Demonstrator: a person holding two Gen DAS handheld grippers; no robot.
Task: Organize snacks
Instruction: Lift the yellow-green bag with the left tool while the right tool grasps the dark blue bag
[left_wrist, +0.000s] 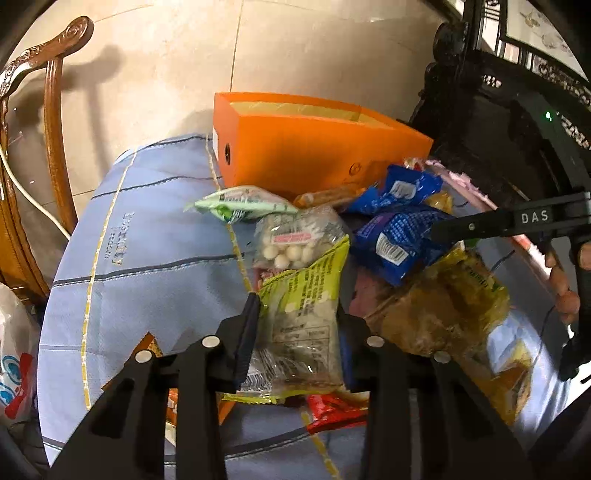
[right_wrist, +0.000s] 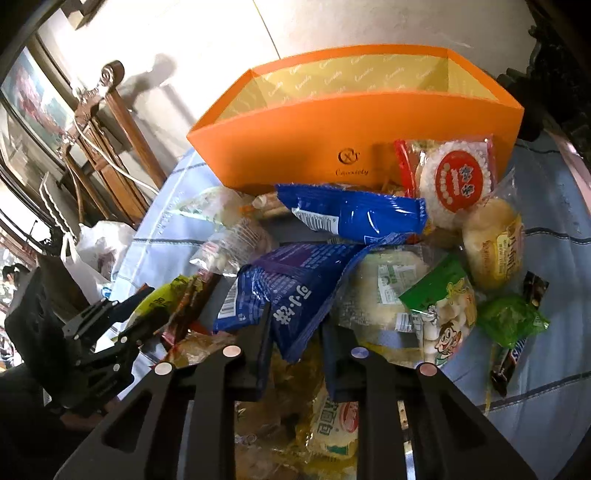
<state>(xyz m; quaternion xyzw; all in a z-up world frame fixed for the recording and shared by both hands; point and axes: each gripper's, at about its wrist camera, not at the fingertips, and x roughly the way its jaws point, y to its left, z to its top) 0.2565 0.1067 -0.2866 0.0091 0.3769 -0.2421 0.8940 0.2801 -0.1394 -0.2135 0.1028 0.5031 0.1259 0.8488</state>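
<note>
A heap of snack packets lies on a blue cloth (left_wrist: 147, 258) in front of an empty orange box (left_wrist: 314, 147) (right_wrist: 332, 122). My left gripper (left_wrist: 297, 314) is shut on a yellow-green packet (left_wrist: 306, 295) of white sweets, at the heap's near left. My right gripper (right_wrist: 295, 321) is shut on a dark blue packet (right_wrist: 295, 284) in the middle of the heap. In the left wrist view the right gripper (left_wrist: 443, 230) comes in from the right onto that blue packet (left_wrist: 395, 240). The left gripper also shows in the right wrist view (right_wrist: 140, 314) at the left.
A second blue packet (right_wrist: 354, 216), a round rice cake in a red wrapper (right_wrist: 456, 181), a green packet (right_wrist: 511, 319) and a Snickers bar (right_wrist: 511, 360) lie near the box. A wooden chair (left_wrist: 48, 147) and a white cable stand left; dark carved furniture (left_wrist: 517, 110) stands right.
</note>
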